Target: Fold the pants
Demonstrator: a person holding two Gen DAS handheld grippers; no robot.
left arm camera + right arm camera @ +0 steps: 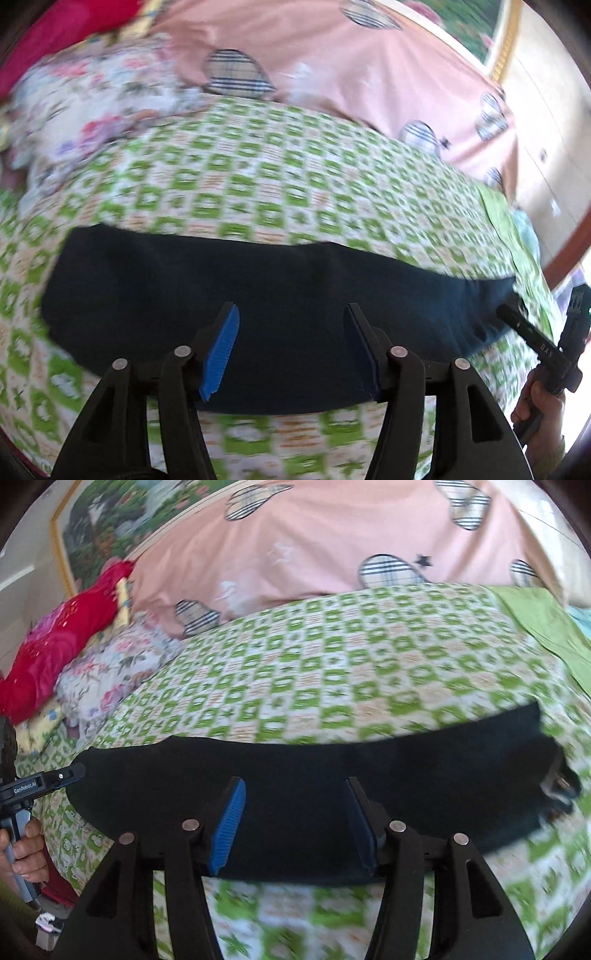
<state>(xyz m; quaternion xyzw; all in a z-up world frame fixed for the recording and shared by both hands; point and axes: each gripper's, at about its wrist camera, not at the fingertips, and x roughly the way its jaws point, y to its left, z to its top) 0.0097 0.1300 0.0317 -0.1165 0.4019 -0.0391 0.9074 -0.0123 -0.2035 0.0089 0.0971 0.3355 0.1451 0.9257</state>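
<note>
Blue ribbed pads on my left gripper (291,314) are standing wide apart with nothing between them, hovering over the near part of the dark pants (240,295). My right gripper (293,788) is doing the same: its fingers are spread and pinching nothing, hanging over the pants (314,786). The pants are lying as a long dark band across the near part of the bed (351,672), on its green-and-white checked sheet, running side to side. In the left view my right hand (543,402) is showing at the bed's right edge. Beyond the pants, a floral quilt (110,672) and a red bundle (62,638) are sitting toward the far left corner, and a pink cover (332,546) is lying along the far edge.
</note>
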